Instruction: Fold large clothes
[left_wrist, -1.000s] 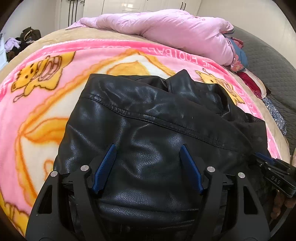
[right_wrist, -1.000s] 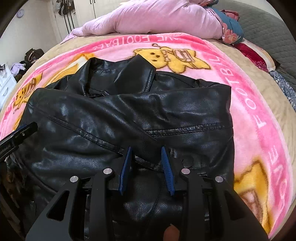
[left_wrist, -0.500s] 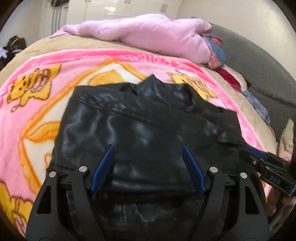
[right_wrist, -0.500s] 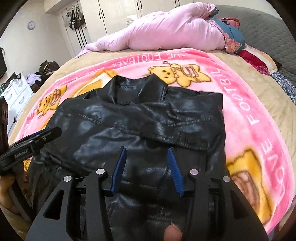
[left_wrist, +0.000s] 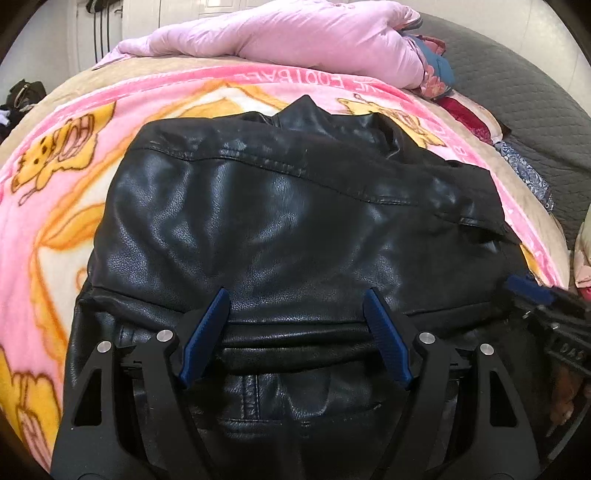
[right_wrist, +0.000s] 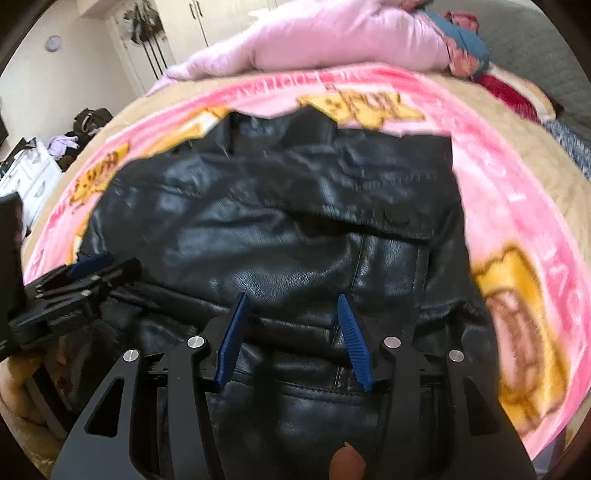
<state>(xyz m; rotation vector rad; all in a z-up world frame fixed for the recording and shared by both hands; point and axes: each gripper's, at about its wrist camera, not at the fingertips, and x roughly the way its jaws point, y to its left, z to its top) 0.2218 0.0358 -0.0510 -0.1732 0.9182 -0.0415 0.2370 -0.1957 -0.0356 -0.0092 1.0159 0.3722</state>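
Note:
A black leather jacket (left_wrist: 288, 221) lies on a pink cartoon blanket (left_wrist: 55, 192) on the bed, its sleeves folded across the body and the collar at the far end. It also shows in the right wrist view (right_wrist: 295, 229). My left gripper (left_wrist: 295, 306) is open and empty, over the jacket's near hem. My right gripper (right_wrist: 291, 306) is open and empty, over the near hem further right. Each gripper shows at the edge of the other's view: the right one (left_wrist: 546, 314), the left one (right_wrist: 74, 288).
A pink duvet (left_wrist: 288, 33) is heaped at the far end of the bed, with coloured pillows (left_wrist: 436, 62) beside it. A grey quilted headboard (left_wrist: 517, 96) stands at the right. White wardrobes (right_wrist: 177, 37) and a white drawer unit (right_wrist: 26, 177) stand beyond the bed.
Both grippers pulled back towards the jacket's near hem. My right gripper opened wider, from nearly closed on the leather to clearly open. The jacket stayed flat.

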